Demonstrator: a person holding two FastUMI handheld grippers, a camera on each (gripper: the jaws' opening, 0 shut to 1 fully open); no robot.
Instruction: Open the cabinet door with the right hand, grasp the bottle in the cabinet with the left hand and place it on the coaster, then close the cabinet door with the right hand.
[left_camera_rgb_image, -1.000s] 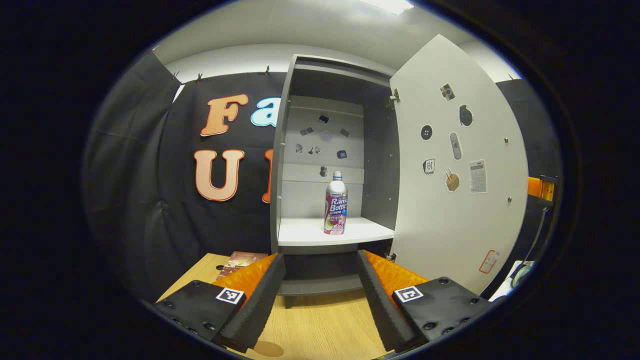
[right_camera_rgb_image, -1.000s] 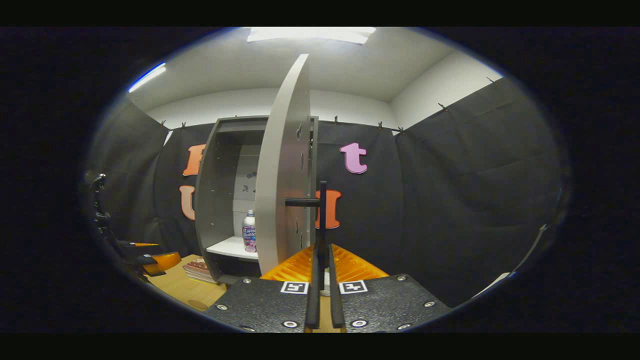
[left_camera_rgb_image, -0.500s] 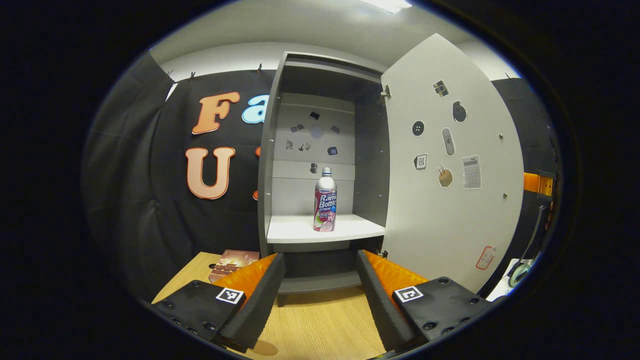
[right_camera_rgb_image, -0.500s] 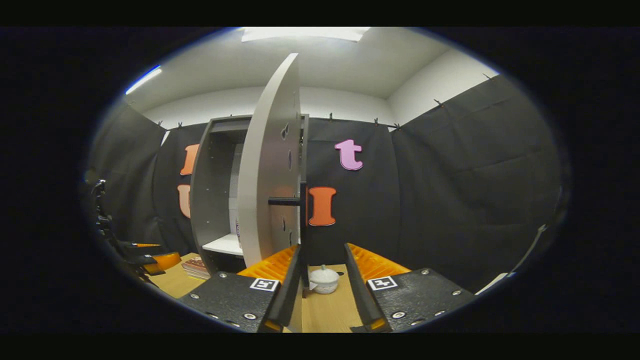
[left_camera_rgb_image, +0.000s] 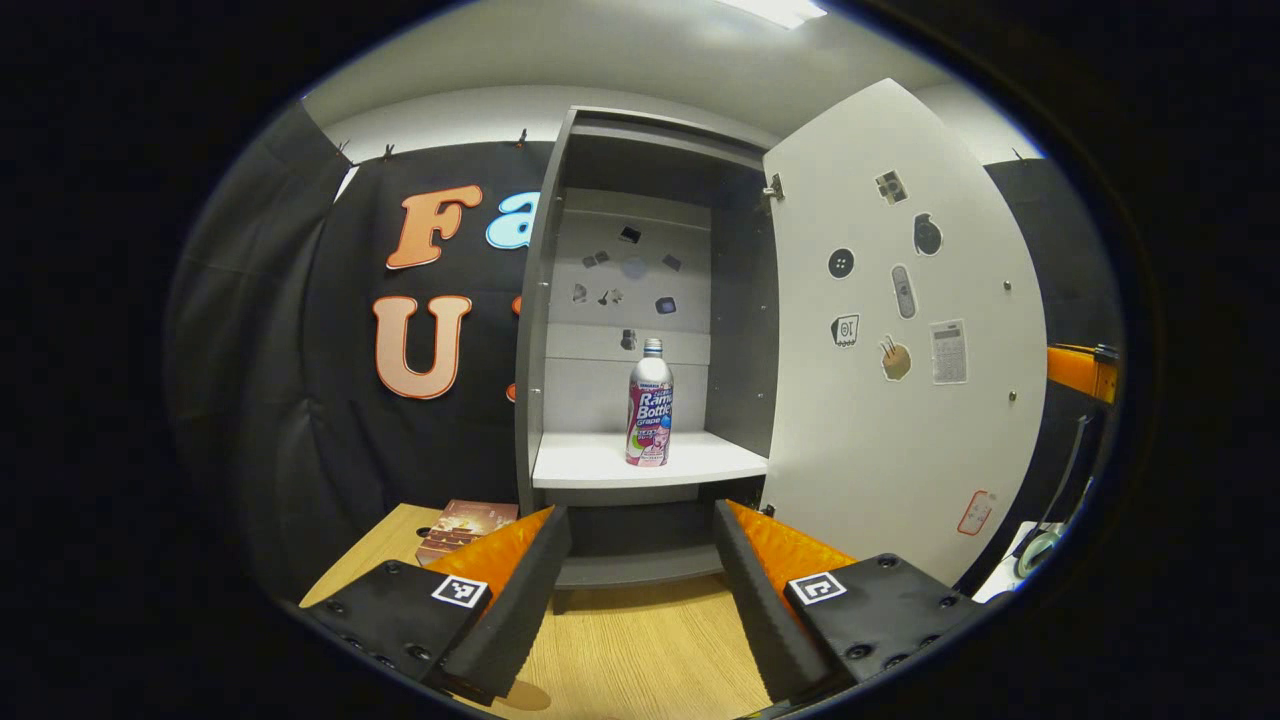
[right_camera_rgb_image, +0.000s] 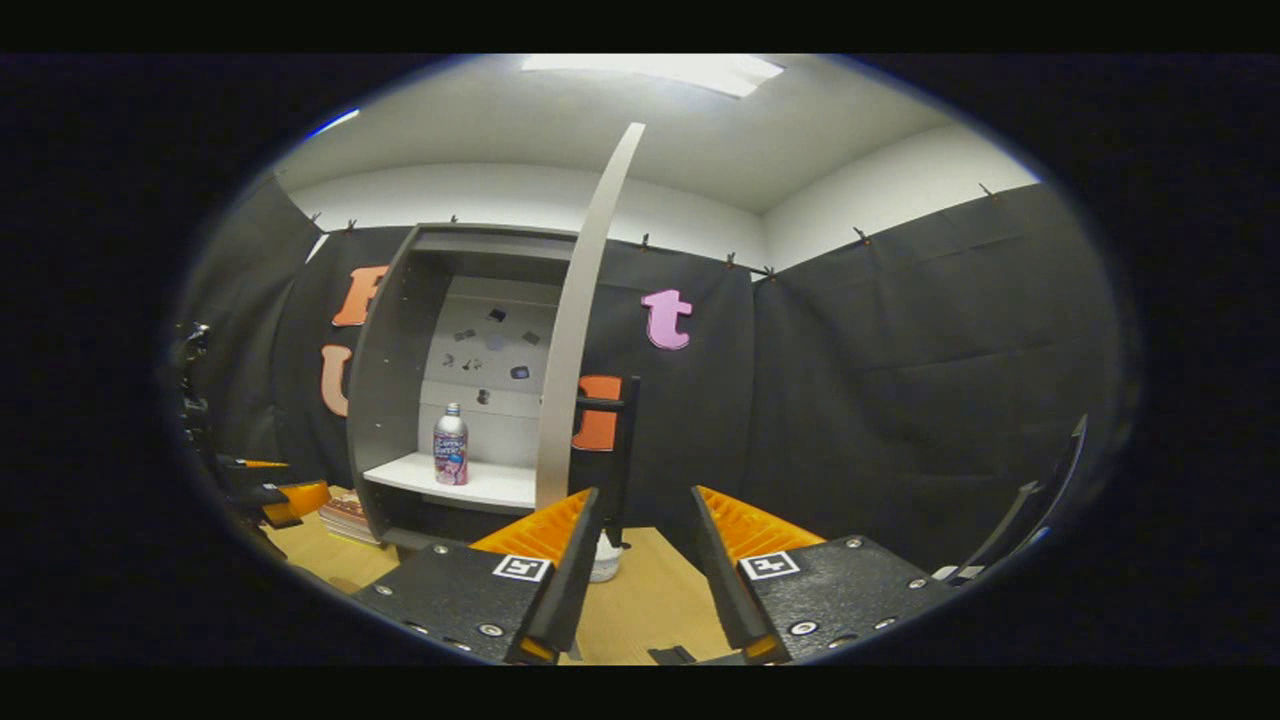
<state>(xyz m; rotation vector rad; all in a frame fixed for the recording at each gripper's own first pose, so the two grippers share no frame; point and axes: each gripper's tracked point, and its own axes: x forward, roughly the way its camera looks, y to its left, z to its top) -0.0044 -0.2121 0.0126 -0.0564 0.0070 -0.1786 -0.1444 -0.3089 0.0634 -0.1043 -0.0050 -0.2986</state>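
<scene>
Both grippers are gaping: right gripper (right_camera_rgb_image: 640, 560) is backing off the released door handle (right_camera_rgb_image: 612, 440), left gripper (left_camera_rgb_image: 640, 585) is facing the bottle (left_camera_rgb_image: 650, 404) ahead between its fingers.

- Bright, even light falls from a ceiling panel (right_camera_rgb_image: 650, 72) overhead.
- The cabinet door (left_camera_rgb_image: 900, 330) bows into a curve toward the rim: fisheye bending.
- The cabinet's upper inside (left_camera_rgb_image: 660, 165) is shadowed.
- The right gripper view looks softer, slightly hazy.
</scene>
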